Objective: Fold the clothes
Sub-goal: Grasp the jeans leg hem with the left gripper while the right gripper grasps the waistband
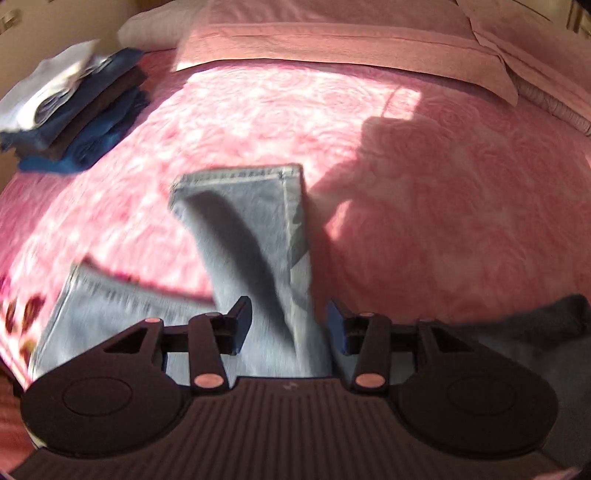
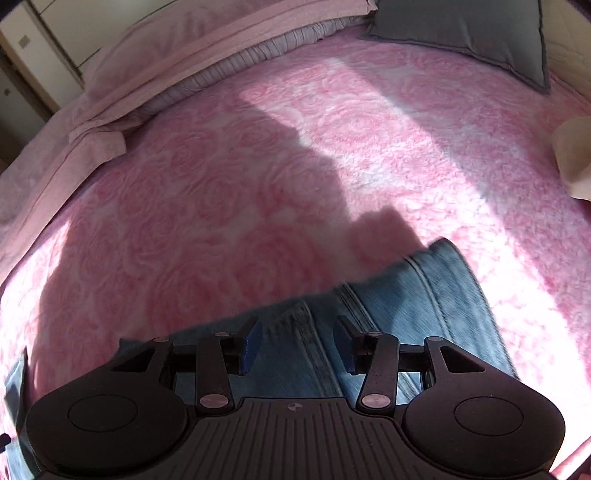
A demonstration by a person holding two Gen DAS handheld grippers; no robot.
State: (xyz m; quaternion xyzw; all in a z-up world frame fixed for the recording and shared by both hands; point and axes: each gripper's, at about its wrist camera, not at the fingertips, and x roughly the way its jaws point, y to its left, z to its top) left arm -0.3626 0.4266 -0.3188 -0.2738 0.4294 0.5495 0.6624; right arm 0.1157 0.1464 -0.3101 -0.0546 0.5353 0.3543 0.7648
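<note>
Two grippers: both in view, each over light-blue jeans on a pink bedspread.
Writing and brands: none readable on the jeans, the bedding or either gripper; both views are blurred.
Left gripper (image 1: pixel 289 326): jaws stand apart, blue pads touching no cloth.
Jeans, left view (image 1: pixel 251 236): a folded leg runs from between the fingers straight ahead to a stitched hem beyond the fingertips; a second denim panel lies ahead-left of the left finger, partly under a fold of the bedspread.
Right gripper (image 2: pixel 297 347): jaws stand apart, nothing pressed between the pads.
Jeans, right view (image 2: pixel 417 306): denim with double-stitched seams lies under and between the fingers and runs ahead-right of the right finger; whether it touches the pads cannot be told.
Bedspread (image 2: pixel 229 206): rose-patterned, ahead of both grippers, part sunlit, part shadowed.
Folded clothes stack (image 1: pixel 74 110): dark blue, brown and white pieces, far ahead-left of the left gripper, well apart from the jeans.
Pink pillows (image 1: pixel 332 40): far ahead of the left gripper.
Grey pillow (image 2: pixel 469 33): far ahead-right of the right gripper.
</note>
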